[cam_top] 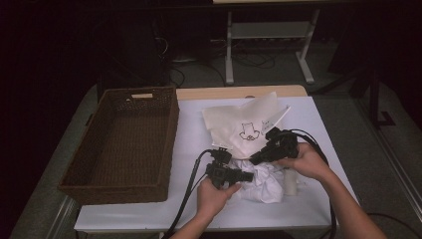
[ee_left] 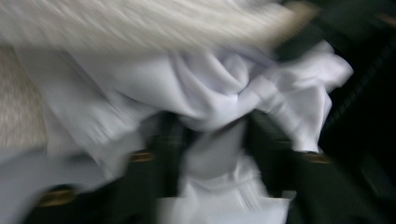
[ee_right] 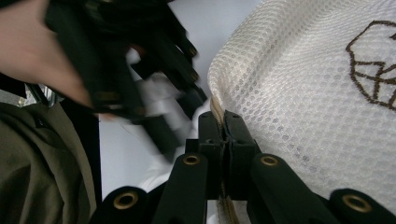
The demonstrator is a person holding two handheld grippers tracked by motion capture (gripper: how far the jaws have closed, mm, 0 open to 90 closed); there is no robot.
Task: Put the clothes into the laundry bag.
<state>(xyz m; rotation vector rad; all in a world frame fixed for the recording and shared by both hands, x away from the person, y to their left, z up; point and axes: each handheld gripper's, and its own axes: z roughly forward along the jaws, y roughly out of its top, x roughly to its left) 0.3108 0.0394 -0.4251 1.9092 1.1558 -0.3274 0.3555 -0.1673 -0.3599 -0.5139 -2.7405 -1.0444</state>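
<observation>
Stuffing the white garment into the mesh laundry bag

My right gripper (ee_right: pixel 224 140) is clamped tight on the hem of the mesh laundry bag (ee_right: pixel 303 88), I judge to hold its mouth up for loading. My left gripper (cam_top: pixel 234 174) has its jaws partly apart with a fold of the crumpled white garment (ee_left: pixel 210 88) between them; blur keeps me from telling whether the pads press it. The garment lies bunched at the near edge of the table (cam_top: pixel 149 209), touching the bag's mouth, no clear long axis. The bag lies flat, running away from me, mouth pointing toward me. The wicker basket (cam_top: pixel 124 139) waits at the left.
</observation>
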